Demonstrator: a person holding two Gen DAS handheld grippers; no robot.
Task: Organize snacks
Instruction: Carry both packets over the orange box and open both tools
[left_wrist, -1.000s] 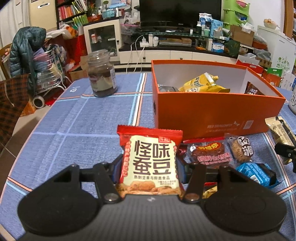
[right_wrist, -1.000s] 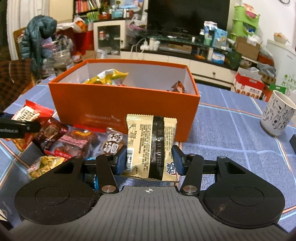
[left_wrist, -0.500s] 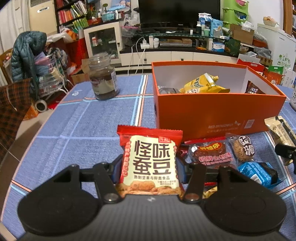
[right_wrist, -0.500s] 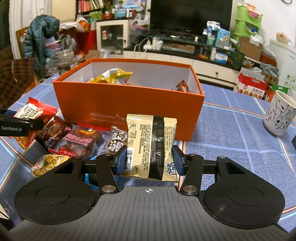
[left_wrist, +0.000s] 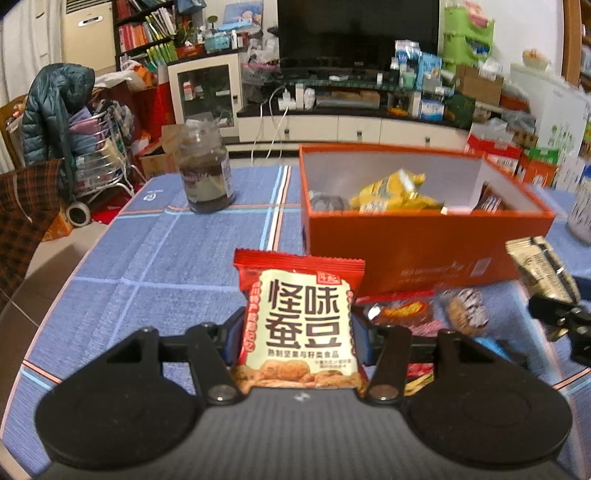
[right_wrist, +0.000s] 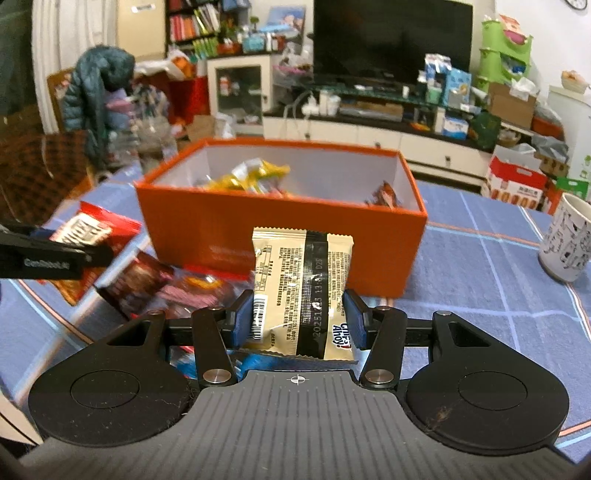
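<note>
My left gripper (left_wrist: 297, 338) is shut on a red and cream broad bean snack packet (left_wrist: 301, 321), held upright above the table. My right gripper (right_wrist: 297, 319) is shut on a beige and black Chips Ahoy cookie packet (right_wrist: 301, 291), also upright. Ahead of both stands the open orange box (left_wrist: 413, 243) (right_wrist: 280, 229), with a yellow packet (left_wrist: 395, 192) and a dark red one (right_wrist: 384, 194) inside. Loose snack packets (right_wrist: 155, 280) lie on the blue tablecloth in front of the box. Each gripper shows at the edge of the other's view, the right one (left_wrist: 550, 306) and the left one (right_wrist: 55, 254).
A glass jar (left_wrist: 207, 177) with dark contents stands on the table left of the box. A white patterned mug (right_wrist: 567, 240) stands to the right. The table's left edge (left_wrist: 44, 310) drops to the floor, with a chair and a cart of clothes beyond.
Both grippers have lifted slightly with their packets, so more of the box's inside shows. The grips are the same.
</note>
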